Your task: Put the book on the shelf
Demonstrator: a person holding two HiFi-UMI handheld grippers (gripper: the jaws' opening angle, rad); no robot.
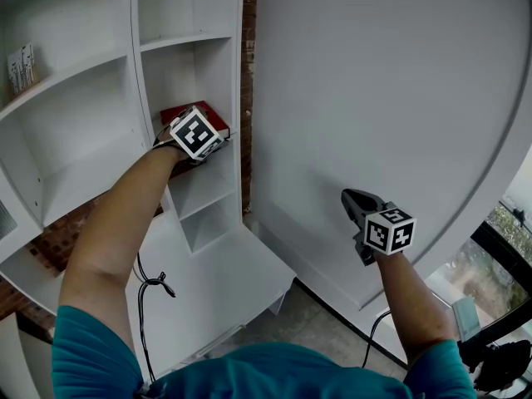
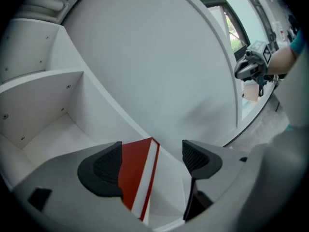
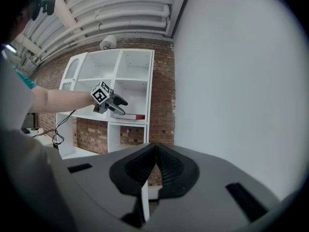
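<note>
The red book point(image 1: 208, 116) lies flat on a middle shelf point(image 1: 218, 146) of the white shelf unit point(image 1: 133, 81). In the left gripper view the book point(image 2: 136, 174) shows between the jaws, up against the left pad point(image 2: 102, 168) and apart from the right pad. My left gripper point(image 2: 152, 161) is open and reaches into that compartment. My right gripper point(image 1: 356, 199) hangs in front of the white wall, away from the shelves, shut with nothing in it. The right gripper view shows its pads point(image 3: 145, 166) pressed together, with the left gripper point(image 3: 110, 101) and the book point(image 3: 133, 116) far off.
A curved white wall point(image 1: 374, 98) fills the right. A strip of brick point(image 1: 248, 73) separates it from the shelf unit. Small items point(image 1: 22, 66) stand on an upper left shelf. A black cable point(image 1: 150, 285) hangs over the low white ledge point(image 1: 224, 281). A window point(image 1: 490, 248) is at lower right.
</note>
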